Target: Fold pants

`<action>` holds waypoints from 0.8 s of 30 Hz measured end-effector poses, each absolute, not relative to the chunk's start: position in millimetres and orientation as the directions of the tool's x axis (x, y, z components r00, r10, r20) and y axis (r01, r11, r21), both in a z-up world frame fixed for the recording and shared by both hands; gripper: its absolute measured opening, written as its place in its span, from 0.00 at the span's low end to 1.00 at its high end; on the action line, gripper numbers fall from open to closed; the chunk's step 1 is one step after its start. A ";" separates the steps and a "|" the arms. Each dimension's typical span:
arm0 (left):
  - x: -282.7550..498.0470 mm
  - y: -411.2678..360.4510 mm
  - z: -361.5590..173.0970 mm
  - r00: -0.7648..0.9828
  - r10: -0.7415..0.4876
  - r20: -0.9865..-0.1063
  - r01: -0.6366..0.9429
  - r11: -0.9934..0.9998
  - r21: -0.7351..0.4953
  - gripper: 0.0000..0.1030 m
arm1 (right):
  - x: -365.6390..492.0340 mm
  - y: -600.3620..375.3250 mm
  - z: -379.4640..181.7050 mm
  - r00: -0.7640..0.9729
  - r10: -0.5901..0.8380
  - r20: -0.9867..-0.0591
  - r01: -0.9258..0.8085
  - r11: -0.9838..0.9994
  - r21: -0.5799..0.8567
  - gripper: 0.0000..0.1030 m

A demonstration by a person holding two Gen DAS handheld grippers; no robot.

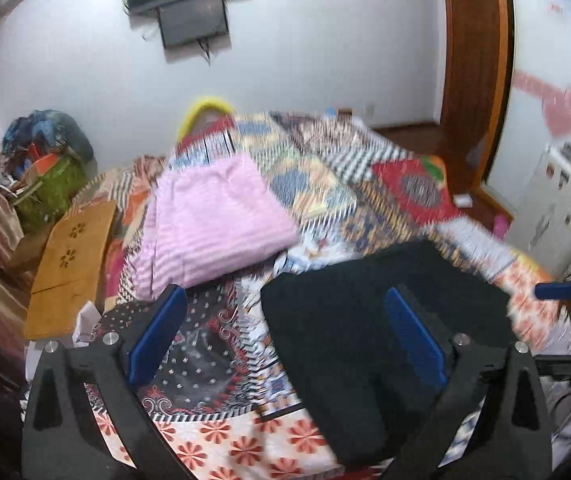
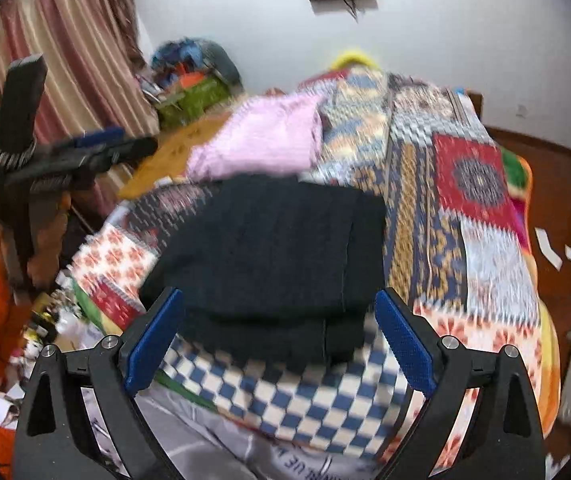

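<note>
Claws first: the left claw (image 1: 285,336) has its blue-padded fingers spread wide with nothing between them, and the right claw (image 2: 279,334) is just as wide, gripping nothing. Both hang above the bed with the patchwork-patterned quilt (image 2: 485,248), and both views are smeared with motion blur.

Just ahead of the right claw, partly between its fingertips, sits the pair of black fabric pants (image 2: 269,248). In the left wrist view the same dark bundle (image 1: 365,340) lies ahead and toward the right-hand finger. It looks like a compact, layered rectangle with a straight seam down one side, so my read is that the folding is largely done. What may remain is a last tidy or setting it aside; the blur hides whether the edges line up.

Beyond the pants, further from both claws, rests a folded pink striped cloth (image 1: 213,220), close to the pants' far edge. Past the bed there's a white wall with a dark mounted screen (image 1: 189,0).

Writing? Below the right claw some pale fabric carries upside-down lettering, something like "UE", too blurred and cropped to read properly.
</note>
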State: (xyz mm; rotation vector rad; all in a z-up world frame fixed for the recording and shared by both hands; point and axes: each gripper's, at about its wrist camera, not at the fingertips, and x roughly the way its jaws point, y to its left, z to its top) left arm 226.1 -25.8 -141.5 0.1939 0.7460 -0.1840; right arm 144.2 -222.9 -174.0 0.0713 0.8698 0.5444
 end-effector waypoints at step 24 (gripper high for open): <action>224.6 -28.4 -246.7 0.448 -0.300 -0.843 0.068 0.951 -0.302 0.91 | 255.1 -213.8 -222.5 0.456 0.452 -0.766 -0.465 0.855 0.228 0.95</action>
